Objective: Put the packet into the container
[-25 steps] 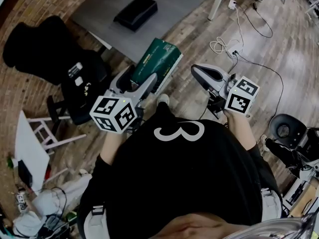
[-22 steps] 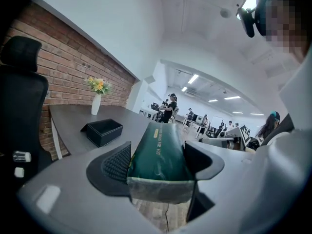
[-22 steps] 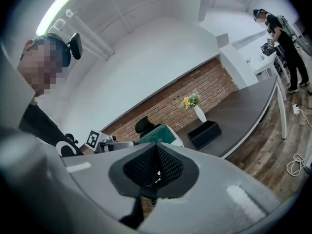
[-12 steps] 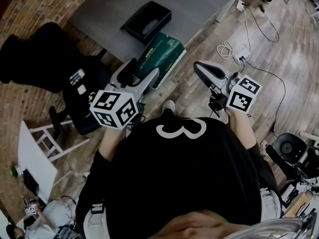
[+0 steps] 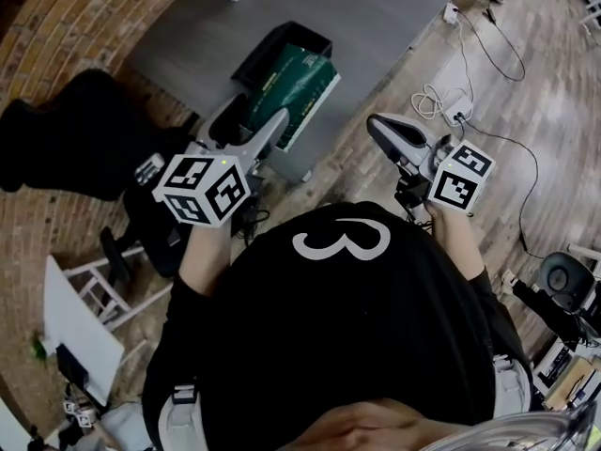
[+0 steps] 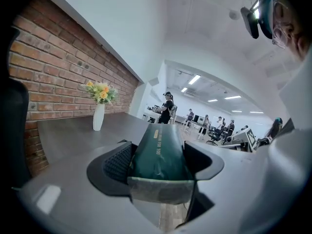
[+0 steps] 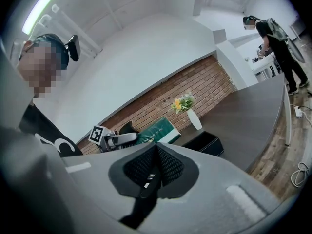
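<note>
A dark green packet (image 5: 293,85) is clamped at its near end by my left gripper (image 5: 252,125) and held in the air; its far end overlaps the black open container (image 5: 299,36) on the grey table (image 5: 394,17). In the left gripper view the packet (image 6: 158,150) fills the gap between the jaws of the left gripper (image 6: 160,172), pointing away over the table. My right gripper (image 5: 387,132) hangs to the right over the floor, shut with nothing in it. The right gripper view shows its closed gripper (image 7: 156,165), the container (image 7: 204,141) and the packet (image 7: 157,128) beyond.
A white vase with flowers (image 6: 99,115) stands at the table's far end by the brick wall. A black office chair (image 5: 75,130) is on the left. Cables and a power strip (image 5: 449,109) lie on the wooden floor on the right. Several people stand far off (image 6: 167,108).
My left gripper has carried the packet forward, from short of the table edge to over the container. The right gripper has stayed nearly still.
</note>
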Action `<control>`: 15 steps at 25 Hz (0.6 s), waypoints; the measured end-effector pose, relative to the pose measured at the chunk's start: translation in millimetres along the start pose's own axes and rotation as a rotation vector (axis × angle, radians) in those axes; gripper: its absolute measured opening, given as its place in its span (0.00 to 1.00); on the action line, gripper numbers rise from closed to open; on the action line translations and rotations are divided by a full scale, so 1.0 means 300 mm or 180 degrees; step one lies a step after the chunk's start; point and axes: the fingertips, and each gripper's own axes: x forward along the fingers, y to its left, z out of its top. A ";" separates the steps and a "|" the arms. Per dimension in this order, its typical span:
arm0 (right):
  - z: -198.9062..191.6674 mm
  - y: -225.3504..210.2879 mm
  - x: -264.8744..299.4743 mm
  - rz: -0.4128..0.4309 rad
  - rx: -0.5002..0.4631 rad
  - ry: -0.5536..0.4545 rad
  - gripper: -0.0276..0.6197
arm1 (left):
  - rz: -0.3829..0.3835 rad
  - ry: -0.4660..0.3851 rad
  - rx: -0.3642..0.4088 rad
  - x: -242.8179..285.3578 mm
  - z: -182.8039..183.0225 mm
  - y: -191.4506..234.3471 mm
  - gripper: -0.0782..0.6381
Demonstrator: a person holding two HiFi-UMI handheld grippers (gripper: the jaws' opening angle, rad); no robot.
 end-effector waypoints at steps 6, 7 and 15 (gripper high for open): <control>0.057 -0.075 0.039 -0.0008 0.0048 0.0017 0.04 | 0.0086 -0.0030 0.0120 0.088 0.078 0.073 0.61; 0.063 -0.087 0.047 -0.0002 0.0058 0.0026 0.04 | 0.0109 -0.0030 0.0175 0.099 0.086 0.083 0.61; 0.101 -0.209 0.087 0.0049 0.0121 0.0070 0.04 | 0.0288 0.0060 0.0325 0.205 0.088 0.148 0.61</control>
